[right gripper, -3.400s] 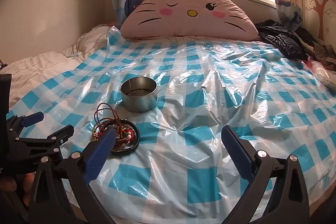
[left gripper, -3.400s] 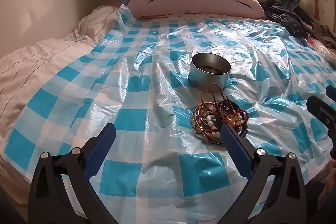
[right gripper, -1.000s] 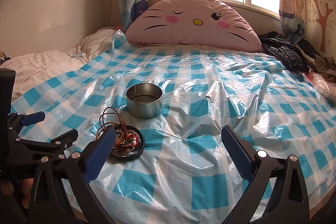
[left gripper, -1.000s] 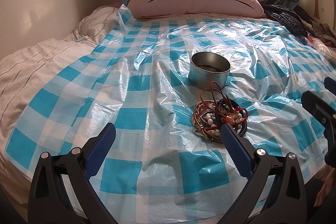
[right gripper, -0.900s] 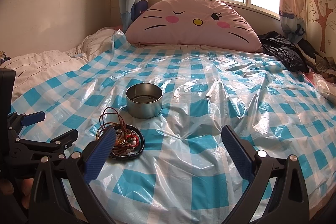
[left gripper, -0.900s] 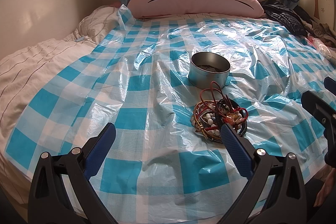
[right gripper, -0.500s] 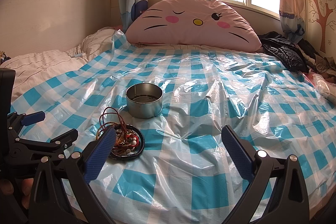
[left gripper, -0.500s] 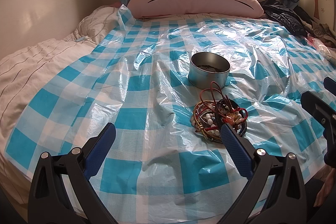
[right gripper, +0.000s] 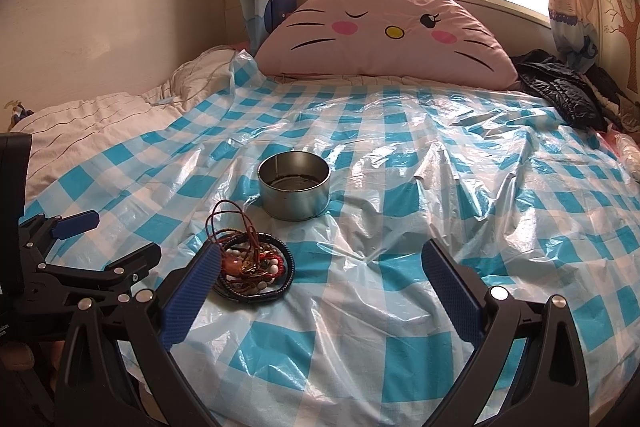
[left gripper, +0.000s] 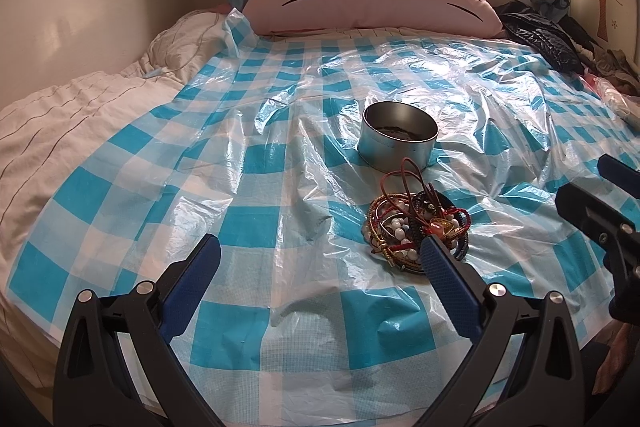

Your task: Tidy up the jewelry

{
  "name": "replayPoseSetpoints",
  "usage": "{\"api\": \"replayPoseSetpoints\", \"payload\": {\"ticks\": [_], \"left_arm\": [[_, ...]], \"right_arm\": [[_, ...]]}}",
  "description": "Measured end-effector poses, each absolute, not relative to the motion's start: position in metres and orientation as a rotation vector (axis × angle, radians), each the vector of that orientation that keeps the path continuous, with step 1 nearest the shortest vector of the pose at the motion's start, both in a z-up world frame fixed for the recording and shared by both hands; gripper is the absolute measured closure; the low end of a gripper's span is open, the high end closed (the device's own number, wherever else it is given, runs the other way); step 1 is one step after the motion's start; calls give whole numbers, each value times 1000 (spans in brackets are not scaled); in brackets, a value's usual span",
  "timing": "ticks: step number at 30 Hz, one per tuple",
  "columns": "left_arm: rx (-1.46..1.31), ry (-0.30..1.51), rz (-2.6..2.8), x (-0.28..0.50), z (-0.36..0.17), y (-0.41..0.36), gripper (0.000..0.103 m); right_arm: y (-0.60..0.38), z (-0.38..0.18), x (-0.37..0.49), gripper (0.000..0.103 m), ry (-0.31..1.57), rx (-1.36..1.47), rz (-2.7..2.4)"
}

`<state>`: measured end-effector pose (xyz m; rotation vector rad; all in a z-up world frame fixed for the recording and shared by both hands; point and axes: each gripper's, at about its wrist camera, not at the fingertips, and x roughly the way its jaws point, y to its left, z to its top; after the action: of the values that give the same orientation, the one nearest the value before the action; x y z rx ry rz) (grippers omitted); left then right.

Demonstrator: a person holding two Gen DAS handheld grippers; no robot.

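Jewelry (left gripper: 416, 227) beside left tongs' (left gripper: 320, 251) right tip

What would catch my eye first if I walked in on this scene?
Probably the big pink cat-face cushion at the head of the bed, under the window. Next, the shiny blue-checked plastic sheet over the bed, with a round metal tin near its middle and a tangled pile of bracelets just in front of it.
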<state>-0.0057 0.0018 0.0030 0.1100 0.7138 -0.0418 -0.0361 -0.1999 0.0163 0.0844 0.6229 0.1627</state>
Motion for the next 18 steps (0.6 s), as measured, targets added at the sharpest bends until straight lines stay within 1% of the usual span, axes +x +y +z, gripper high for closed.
{"api": "replayPoseSetpoints", "payload": {"ticks": [7, 14, 16, 17, 18], "left_arm": [[56, 736, -127, 6, 4, 2, 6], [83, 763, -213, 44, -3, -24, 8], [68, 793, -225, 56, -8, -30, 13], [58, 806, -232, 62, -11, -32, 17], [50, 821, -233, 68, -14, -34, 24]], "right_arm": [[-189, 19, -32, 7, 595, 32, 124], [-215, 24, -35, 7, 562, 134, 90], [-223, 24, -36, 7, 557, 178, 79], [-228, 24, -36, 7, 553, 201, 72], [-233, 24, -37, 7, 550, 226, 64]]}}
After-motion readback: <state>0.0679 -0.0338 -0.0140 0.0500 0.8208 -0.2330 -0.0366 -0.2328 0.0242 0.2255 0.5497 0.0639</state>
